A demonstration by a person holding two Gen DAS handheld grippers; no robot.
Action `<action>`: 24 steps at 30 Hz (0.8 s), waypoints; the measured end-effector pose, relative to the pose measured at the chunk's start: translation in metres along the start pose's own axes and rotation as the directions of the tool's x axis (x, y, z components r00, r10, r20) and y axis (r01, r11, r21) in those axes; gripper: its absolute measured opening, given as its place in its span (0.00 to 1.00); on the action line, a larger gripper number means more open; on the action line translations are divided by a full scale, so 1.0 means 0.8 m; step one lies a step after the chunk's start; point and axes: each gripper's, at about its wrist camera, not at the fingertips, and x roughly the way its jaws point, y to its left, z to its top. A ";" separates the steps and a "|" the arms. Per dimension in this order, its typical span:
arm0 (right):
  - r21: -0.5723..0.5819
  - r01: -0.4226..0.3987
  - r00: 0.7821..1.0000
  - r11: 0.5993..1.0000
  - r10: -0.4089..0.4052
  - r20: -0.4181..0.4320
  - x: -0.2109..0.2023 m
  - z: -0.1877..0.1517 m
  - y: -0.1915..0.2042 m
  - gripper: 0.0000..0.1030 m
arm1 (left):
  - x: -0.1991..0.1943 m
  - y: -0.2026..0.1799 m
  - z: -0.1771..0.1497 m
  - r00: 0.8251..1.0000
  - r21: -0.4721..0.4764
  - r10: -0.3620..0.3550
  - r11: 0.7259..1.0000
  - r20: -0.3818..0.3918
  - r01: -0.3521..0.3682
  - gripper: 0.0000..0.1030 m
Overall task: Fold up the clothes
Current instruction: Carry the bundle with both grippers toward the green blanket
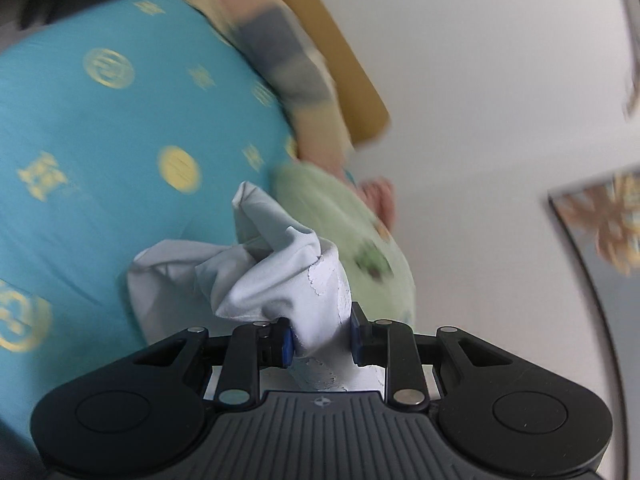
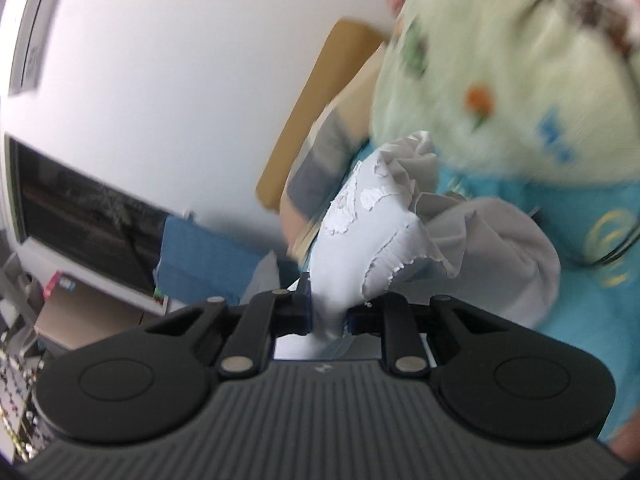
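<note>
Left wrist view shows the left gripper [image 1: 320, 340] at the bottom centre of the frame, its blue pads clamped on a bunched edge of a white garment [image 1: 272, 276] with a lace-like trim. The cloth rises from the jaws into the middle of the frame in loose folds, above a turquoise bedspread [image 1: 100, 120] with gold motifs that fills the left side. A pale green printed cloth [image 1: 340, 220] lies just right of the garment, and a striped pillow [image 1: 280, 60] and a wooden headboard [image 1: 340, 52] run toward the upper centre against a white wall. In the right wrist view the right gripper [image 2: 326, 316], at the bottom centre, is likewise pinched tight on a narrow twist of the same white garment [image 2: 380, 220], which spreads up and to the right in crumpled ruffles. That two separate parts of the edge are held suggests the aim is to lift the piece off the bed and let it hang open, so it can be spread flat before any fold. The garment looks still bunched, so folding proper seems not yet begun. Both views are blurred, and how much of the cloth still rests on the bedspread cannot be told.
</note>
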 end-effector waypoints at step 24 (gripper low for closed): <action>-0.199 0.447 0.814 0.872 -0.304 0.496 -0.128 0.332 -0.084 0.19 | 0.454 -0.270 -0.166 0.929 0.365 -0.170 0.884 -0.330 0.292 0.26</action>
